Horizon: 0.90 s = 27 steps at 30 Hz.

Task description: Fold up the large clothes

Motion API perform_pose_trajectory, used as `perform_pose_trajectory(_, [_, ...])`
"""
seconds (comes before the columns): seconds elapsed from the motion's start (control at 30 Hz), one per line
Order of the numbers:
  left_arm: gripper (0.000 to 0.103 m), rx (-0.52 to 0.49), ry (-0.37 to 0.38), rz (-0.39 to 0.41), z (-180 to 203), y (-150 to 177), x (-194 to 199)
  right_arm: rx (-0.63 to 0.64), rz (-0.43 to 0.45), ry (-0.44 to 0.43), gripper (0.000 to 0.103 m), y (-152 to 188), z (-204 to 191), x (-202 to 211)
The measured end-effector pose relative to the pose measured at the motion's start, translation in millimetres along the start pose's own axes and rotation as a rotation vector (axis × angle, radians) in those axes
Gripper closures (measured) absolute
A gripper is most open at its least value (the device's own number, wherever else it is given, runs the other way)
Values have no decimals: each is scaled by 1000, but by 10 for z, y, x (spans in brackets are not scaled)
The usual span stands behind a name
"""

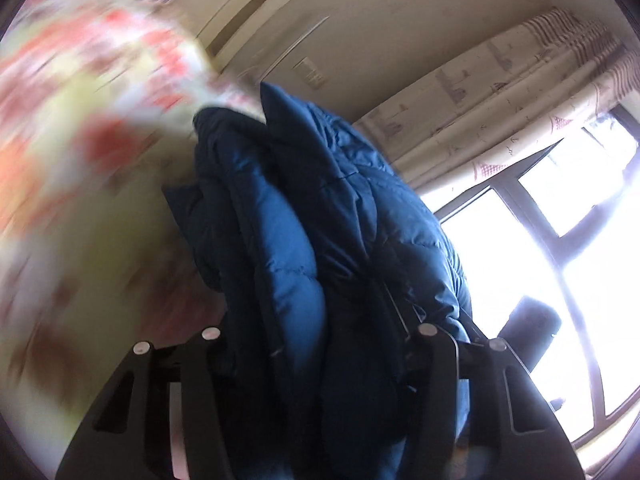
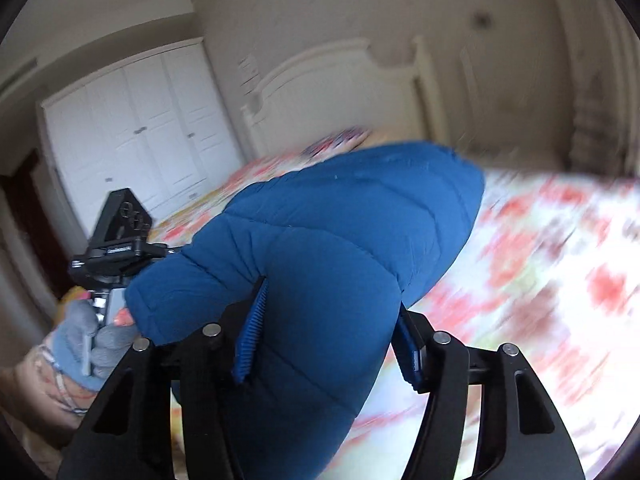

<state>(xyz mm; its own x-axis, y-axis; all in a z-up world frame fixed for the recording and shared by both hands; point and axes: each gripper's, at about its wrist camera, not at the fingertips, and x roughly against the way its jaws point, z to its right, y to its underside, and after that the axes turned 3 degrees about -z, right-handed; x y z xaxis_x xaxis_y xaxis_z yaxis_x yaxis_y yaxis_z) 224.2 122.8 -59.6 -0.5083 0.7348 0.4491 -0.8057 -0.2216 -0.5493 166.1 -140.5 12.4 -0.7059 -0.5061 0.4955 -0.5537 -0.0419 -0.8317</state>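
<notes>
Right wrist view first: my right gripper [image 2: 328, 332] is clamped on a fat fold of the blue puffy jacket [image 2: 320, 248]. One ribbed blue pad [image 2: 252, 336] presses into the jacket on one side, and the other pad squeezes it from the far side. The jacket bulges up between them and fills the middle of this picture. It is held up in the air above the bed.

Just beside the jacket, low on the left of that same view, is my left hand [image 2: 86, 340] in a gray and blue glove. It holds the handle of my left gripper [image 2: 116, 240], which shows here only as a black block.

Behind the jacket is the flowered bedspread [image 2: 540, 280], all red, white and yellow, and very blurry. Farther back stands the white headboard [image 2: 320, 76]. Farthest off is the white wardrobe [image 2: 136, 128] against the wall.

On the left wrist view, the left gripper [image 1: 320, 344] is shut tight on a thick bunch of the jacket [image 1: 304, 220]. The dark blue folds hang between the two black fingers and hide the pads. The bedspread [image 1: 80, 100] is a blur on one side. On the other side, farther away, are the patterned curtain [image 1: 520, 92] and the bright window [image 1: 560, 248].
</notes>
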Motion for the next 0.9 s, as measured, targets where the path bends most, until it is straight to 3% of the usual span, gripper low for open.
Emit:
perform_pose_trajectory(0.07, [52, -4, 13, 7, 124, -256, -358, -7, 16, 58, 45, -202, 317, -18])
perform_pose_trajectory(0.17, [52, 14, -3, -22, 157, -553, -990, -93, -42, 108, 45, -337, 836, -200])
perform_pose_trajectory(0.23, [51, 54, -71, -84, 63, -583, -1456, -150, -144, 177, 44, -254, 1143, -443])
perform_pose_trajectory(0.27, [45, 66, -78, -79, 15, -559, -1570, -167, -145, 178, 42, -215, 1207, -467])
perform_pose_trajectory(0.33, [43, 80, -77, -56, -26, -493, -1573, -208, -133, 170, 37, -191, 1244, -413])
perform_pose_trajectory(0.37, [42, 84, -80, -56, -36, -459, -1538, -217, -138, 190, 22, -186, 1213, -363])
perform_pose_trajectory(0.43, [38, 79, -127, -45, -11, -394, -1398, -181, -140, 268, 16, -200, 1079, -236])
perform_pose_trajectory(0.53, [31, 14, -239, 43, 195, -315, -999, -132, -73, 327, 15, -196, 869, 75])
perform_pose_trajectory(0.63, [3, -113, -329, 203, 634, -165, -425, -109, 45, 345, 14, -138, 532, 528])
perform_pose_trajectory(0.7, [2, -238, -387, 347, 1094, 3, -24, -56, 134, 383, 14, -88, 249, 844])
perform_pose_trajectory(0.73, [2, -293, -416, 405, 1315, 78, 140, -33, 173, 398, 9, -66, 128, 972])
perform_pose_trajectory(0.77, [2, -329, -439, 444, 1505, 107, 207, -17, 204, 413, 4, -29, 18, 1064])
perform_pose_trajectory(0.9, [2, -413, -578, 562, 2024, 428, 424, 24, 264, 475, 4, 22, -322, 1302])
